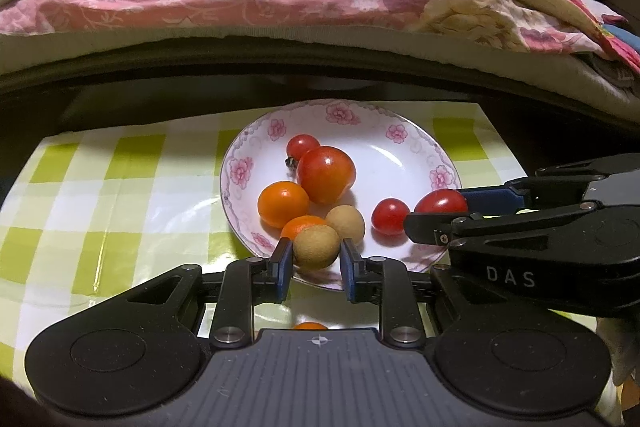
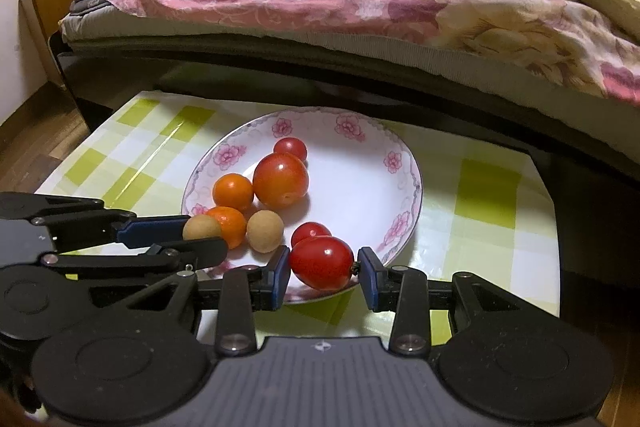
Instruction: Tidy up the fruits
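Both grippers carry fruit over the plate.

The left gripper (image 1: 316, 263) has its fingers clenched on a longan (image 1: 316, 247), the right gripper (image 2: 324, 269) on a red tomato (image 2: 322, 263). Both hover over the near rim of the plate (image 1: 400, 163) on the tabletop (image 1: 100, 195), apparently to add them to the fruit gathered there.
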Motion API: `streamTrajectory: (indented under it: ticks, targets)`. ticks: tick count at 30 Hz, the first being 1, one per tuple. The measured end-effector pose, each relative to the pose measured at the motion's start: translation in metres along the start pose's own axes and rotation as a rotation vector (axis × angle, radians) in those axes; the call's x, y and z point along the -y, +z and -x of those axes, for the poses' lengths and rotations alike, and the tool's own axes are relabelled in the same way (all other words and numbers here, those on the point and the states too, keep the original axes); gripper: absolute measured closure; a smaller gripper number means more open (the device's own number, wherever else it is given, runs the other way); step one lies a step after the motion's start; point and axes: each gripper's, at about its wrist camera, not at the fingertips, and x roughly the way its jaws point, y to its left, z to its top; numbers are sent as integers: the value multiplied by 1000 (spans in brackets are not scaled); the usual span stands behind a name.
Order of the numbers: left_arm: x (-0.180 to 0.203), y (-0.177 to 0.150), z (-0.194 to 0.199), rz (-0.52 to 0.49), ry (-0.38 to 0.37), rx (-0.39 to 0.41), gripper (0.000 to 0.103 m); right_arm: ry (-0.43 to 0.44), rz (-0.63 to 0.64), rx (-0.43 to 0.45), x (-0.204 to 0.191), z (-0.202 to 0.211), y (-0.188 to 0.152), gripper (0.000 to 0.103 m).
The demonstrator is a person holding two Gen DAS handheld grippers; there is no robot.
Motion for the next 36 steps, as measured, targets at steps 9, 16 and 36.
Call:
streamTrajectory:
  ticks: [9,16,36]
  targets:
    - [1,2,-2,-6,5,5,72,-9,0,1,2,-5,3,63]
    - [2,6,-4,-12,5,12,72,-18,4,-3,2,-11,5,63]
    - [0,11,-10,-11,12,16,71,-26,2,3,4,-15,8,63]
